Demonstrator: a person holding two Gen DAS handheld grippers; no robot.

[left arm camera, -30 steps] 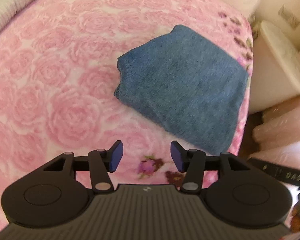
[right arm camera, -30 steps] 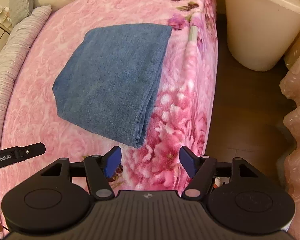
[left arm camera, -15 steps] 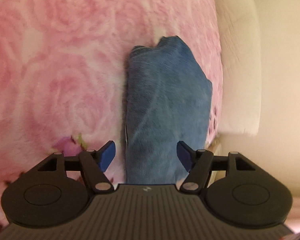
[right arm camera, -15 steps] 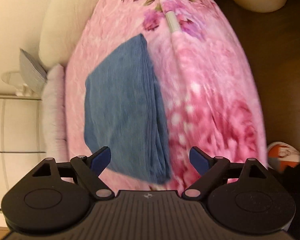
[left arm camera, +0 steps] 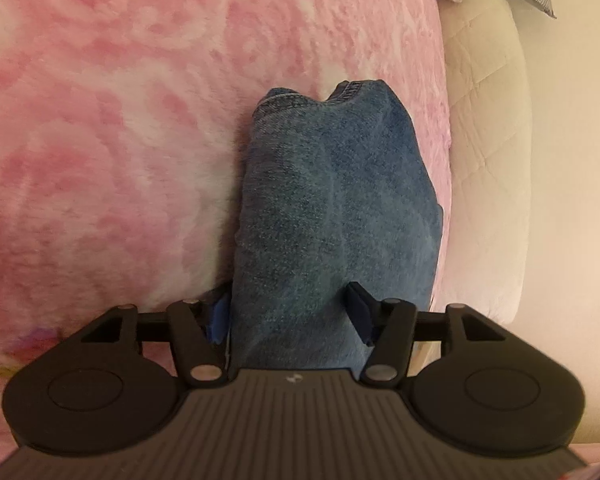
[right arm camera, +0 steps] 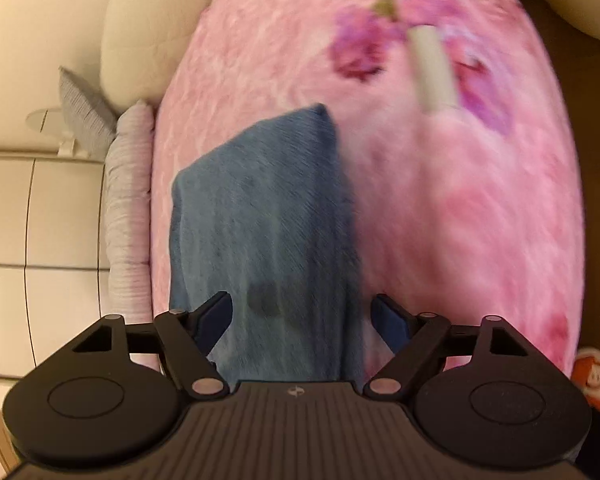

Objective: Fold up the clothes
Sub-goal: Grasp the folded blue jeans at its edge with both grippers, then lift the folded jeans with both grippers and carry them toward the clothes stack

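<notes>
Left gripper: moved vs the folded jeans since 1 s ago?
Yes. The left gripper has closed in on the folded jeans; a second ago it was short of them, and now its open jaws straddle their near edge.

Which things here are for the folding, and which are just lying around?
For the folding: folded jeans, left gripper, right gripper, both open around the jeans.

Just lying around: pink blanket, striped pillow, grey cushion.
</notes>
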